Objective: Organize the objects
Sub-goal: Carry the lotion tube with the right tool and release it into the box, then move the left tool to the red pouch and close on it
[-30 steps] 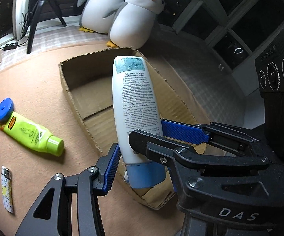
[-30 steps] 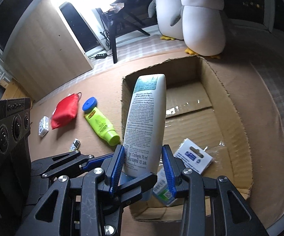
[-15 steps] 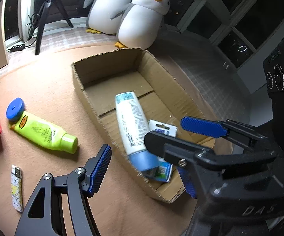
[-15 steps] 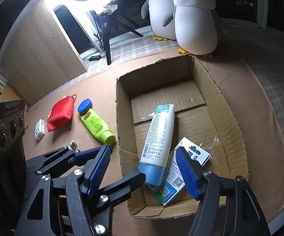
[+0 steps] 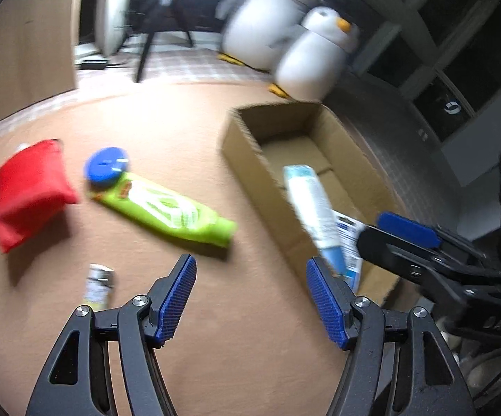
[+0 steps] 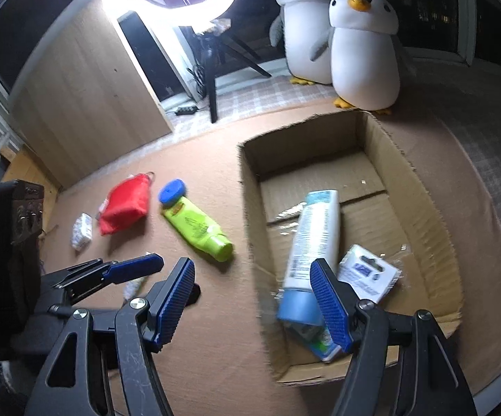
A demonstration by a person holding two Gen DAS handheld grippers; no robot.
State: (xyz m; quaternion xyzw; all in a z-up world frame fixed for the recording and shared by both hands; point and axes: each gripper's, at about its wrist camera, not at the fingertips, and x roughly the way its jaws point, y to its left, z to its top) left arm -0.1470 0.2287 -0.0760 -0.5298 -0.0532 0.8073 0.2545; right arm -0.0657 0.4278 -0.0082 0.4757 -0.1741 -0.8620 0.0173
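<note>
Cardboard box [image 6: 420, 204] sits on the brown mat's right side, its far end just before two plush penguins [image 6: 364, 52]. Inside it lie three things: one white tube with a blue cap [image 6: 314, 242], slanting from the middle of the floor toward the near-left corner, one white carded packet [image 6: 368, 274] beside it, and one partly hidden green-and-white packet [image 6: 319, 341] under the cap.

Out on the mat to the box's left wait one lime-green bottle [image 5: 167, 208] with a round blue disc [image 5: 106, 168] touching its far end, one red pouch [image 5: 28, 190], one small white packet [image 6: 82, 230] near the mat's left edge, and one lighter-like patterned stick [image 5: 97, 286] nearest the tools.

Both tools have just been spreading their jaws and now stand released: the left gripper [image 5: 250, 300] holds nothing and hovers over bare mat just short of the lime-green bottle, while the right gripper [image 6: 253, 301] straddles the box's left wall, also gripping nothing.

Risks, as I judge them: the left view is smeared, so a hurried reach could knock the rounded bottle into a roll instead of pinching it. The two tools are close together and might clash. The right tool's inner finger could snag the box wall and drag it.
</note>
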